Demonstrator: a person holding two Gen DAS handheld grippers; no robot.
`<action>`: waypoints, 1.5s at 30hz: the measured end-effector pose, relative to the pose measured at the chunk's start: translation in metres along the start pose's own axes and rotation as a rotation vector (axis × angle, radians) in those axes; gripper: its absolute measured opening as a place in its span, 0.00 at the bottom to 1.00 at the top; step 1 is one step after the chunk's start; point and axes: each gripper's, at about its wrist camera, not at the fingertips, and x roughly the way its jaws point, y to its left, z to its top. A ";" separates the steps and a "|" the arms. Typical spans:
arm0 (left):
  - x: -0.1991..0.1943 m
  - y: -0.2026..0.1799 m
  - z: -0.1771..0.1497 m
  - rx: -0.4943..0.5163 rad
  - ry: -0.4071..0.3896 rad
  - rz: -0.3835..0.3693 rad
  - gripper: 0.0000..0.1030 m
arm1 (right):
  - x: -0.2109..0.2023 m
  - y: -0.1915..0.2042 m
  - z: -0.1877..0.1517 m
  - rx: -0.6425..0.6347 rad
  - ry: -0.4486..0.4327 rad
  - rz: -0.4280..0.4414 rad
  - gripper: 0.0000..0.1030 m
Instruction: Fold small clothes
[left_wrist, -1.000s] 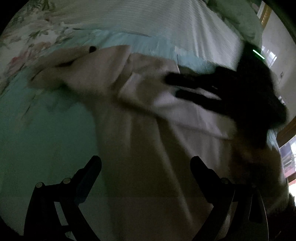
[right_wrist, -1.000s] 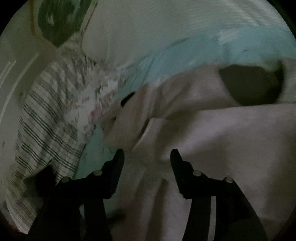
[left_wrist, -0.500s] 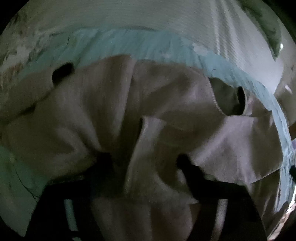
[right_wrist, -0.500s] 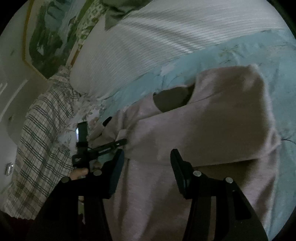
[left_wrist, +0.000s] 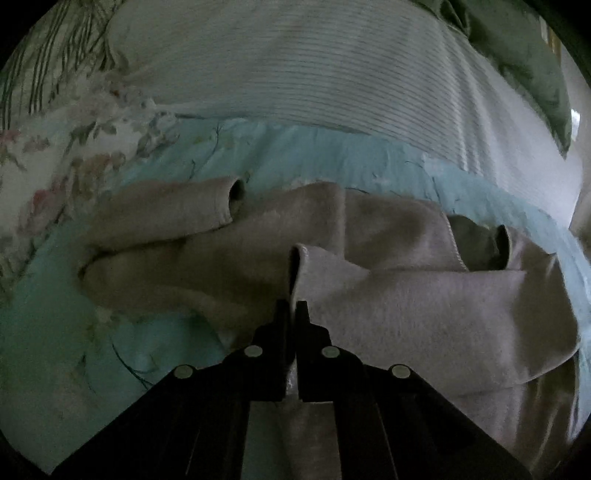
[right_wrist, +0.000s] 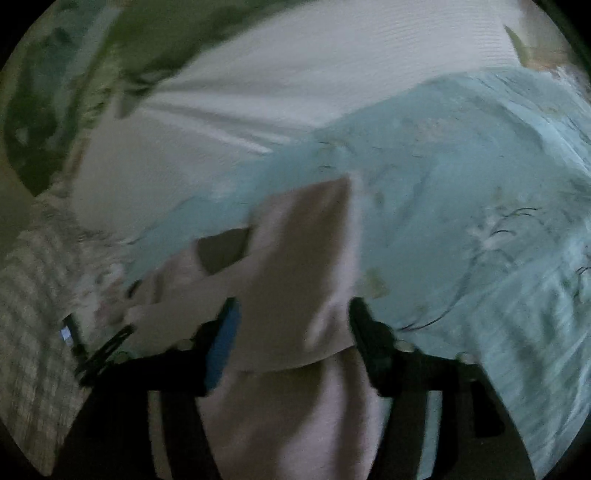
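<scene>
A pale pink long-sleeved top (left_wrist: 406, 302) lies crumpled on the light blue bedspread (left_wrist: 332, 158). One sleeve (left_wrist: 166, 210) points left, and the dark neck opening (left_wrist: 476, 243) is at the right. My left gripper (left_wrist: 293, 308) is shut on an upright fold of the top's cloth. In the right wrist view the top (right_wrist: 288, 280) lies between the fingers of my right gripper (right_wrist: 291, 314), which is open just above it. The left gripper (right_wrist: 99, 347) shows at the lower left there.
A white striped pillow (left_wrist: 314, 70) lies behind the top. Floral bedding (left_wrist: 48, 155) is at the left and a green pillow (left_wrist: 517, 55) at the upper right. A checked cloth (right_wrist: 29, 295) lies at the left of the right wrist view.
My left gripper has closed on a fold of the top. My right gripper has swung right and now straddles the top's right side.
</scene>
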 end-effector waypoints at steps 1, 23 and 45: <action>0.001 -0.001 -0.001 0.004 -0.005 0.003 0.01 | 0.009 -0.007 0.007 0.000 0.016 -0.014 0.67; -0.002 -0.031 -0.019 0.047 0.004 0.000 0.01 | 0.094 -0.031 0.047 -0.115 0.161 -0.172 0.15; -0.041 0.051 -0.028 -0.064 -0.002 0.149 0.53 | -0.017 0.018 -0.024 -0.163 0.060 0.015 0.60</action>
